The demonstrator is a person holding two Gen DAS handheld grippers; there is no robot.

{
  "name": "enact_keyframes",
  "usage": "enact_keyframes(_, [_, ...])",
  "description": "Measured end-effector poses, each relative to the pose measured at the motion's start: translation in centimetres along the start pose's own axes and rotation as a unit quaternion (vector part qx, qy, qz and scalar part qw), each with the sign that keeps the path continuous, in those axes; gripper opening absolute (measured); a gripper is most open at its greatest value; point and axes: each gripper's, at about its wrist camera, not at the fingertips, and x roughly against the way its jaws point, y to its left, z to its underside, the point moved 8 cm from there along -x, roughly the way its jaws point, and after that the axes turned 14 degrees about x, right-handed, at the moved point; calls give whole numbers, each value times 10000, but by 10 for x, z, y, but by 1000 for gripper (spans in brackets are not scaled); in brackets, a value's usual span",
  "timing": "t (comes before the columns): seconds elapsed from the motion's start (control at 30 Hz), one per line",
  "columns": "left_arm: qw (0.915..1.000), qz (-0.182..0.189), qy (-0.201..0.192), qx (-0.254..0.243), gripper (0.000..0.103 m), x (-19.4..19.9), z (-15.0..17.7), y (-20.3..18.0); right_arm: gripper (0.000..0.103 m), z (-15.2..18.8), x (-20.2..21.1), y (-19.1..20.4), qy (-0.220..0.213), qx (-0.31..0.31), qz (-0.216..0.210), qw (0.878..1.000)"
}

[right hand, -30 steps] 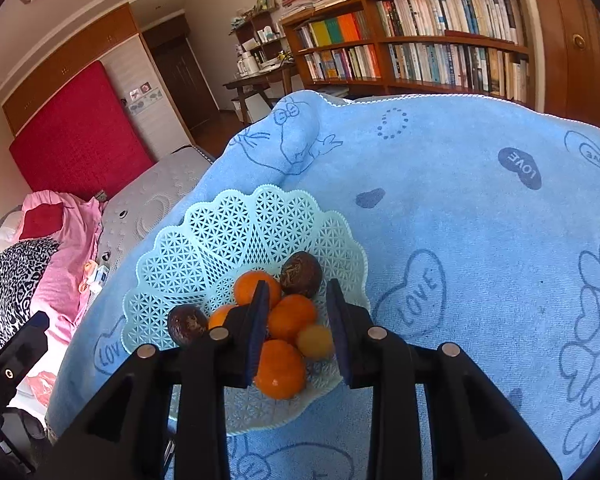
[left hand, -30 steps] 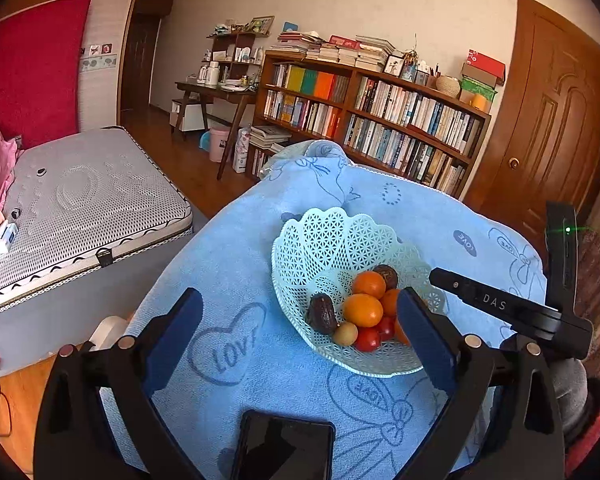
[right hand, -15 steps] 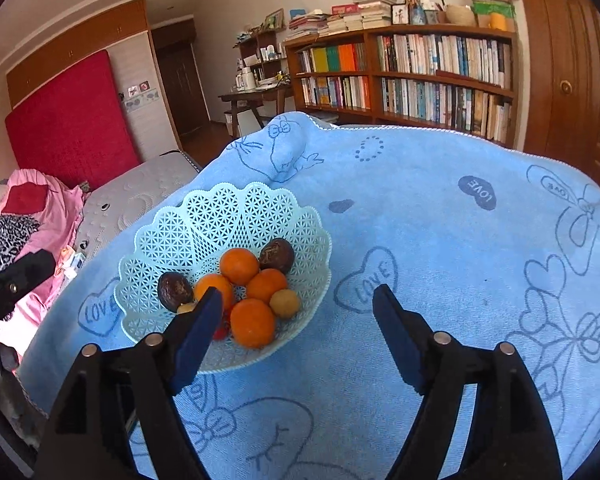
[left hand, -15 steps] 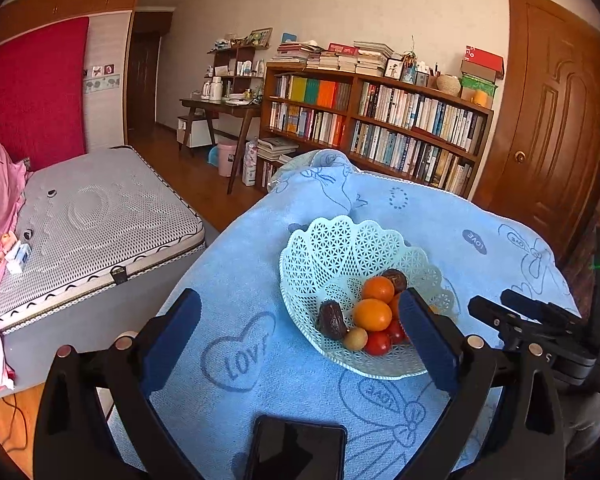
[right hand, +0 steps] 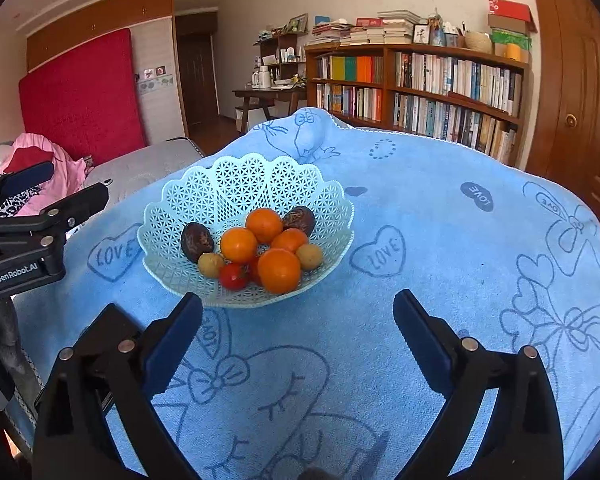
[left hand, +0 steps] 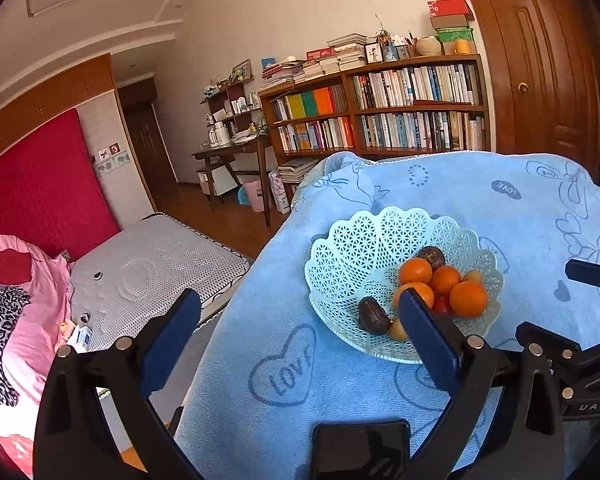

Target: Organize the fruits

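Note:
A pale green lattice basket (right hand: 236, 184) (left hand: 364, 240) sits on a blue towel and holds several oranges (right hand: 279, 265) (left hand: 468, 298), red tomatoes (right hand: 233, 276), small yellow-brown fruits (right hand: 309, 256) and two dark brown fruits (right hand: 196, 240) (left hand: 373, 315). My right gripper (right hand: 298, 322) hangs open over the towel just in front of the basket, nothing between its fingers. Also open and empty, my left gripper (left hand: 300, 320) is at the basket's left side; its right finger (left hand: 428, 336) overlaps the near rim in the left wrist view. The left tool also shows at the left edge (right hand: 24, 236) of the right wrist view.
The blue towel (right hand: 440, 240) printed with hearts covers the table. A dark phone (left hand: 360, 448) lies at the near edge. A grey mattress (left hand: 152, 264) and pink bedding (left hand: 32, 320) lie left; a bookshelf (right hand: 420, 88) and wooden door (right hand: 572, 80) stand behind.
My right gripper opened from nearly shut among the fruit and drew back out of the basket. The left gripper swung left, so the basket now sits at its right finger.

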Motion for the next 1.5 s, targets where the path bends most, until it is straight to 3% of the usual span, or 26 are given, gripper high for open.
enact_keyframes(0.43, [9999,-86,31,-69,100,-4,5,0,98,-7,5,12,11,245,336,9991])
enact_keyframes(1.5, [9997,-60,-34,-246,100,0,10,-10,98,-11,7,20,-8,426,385,9984])
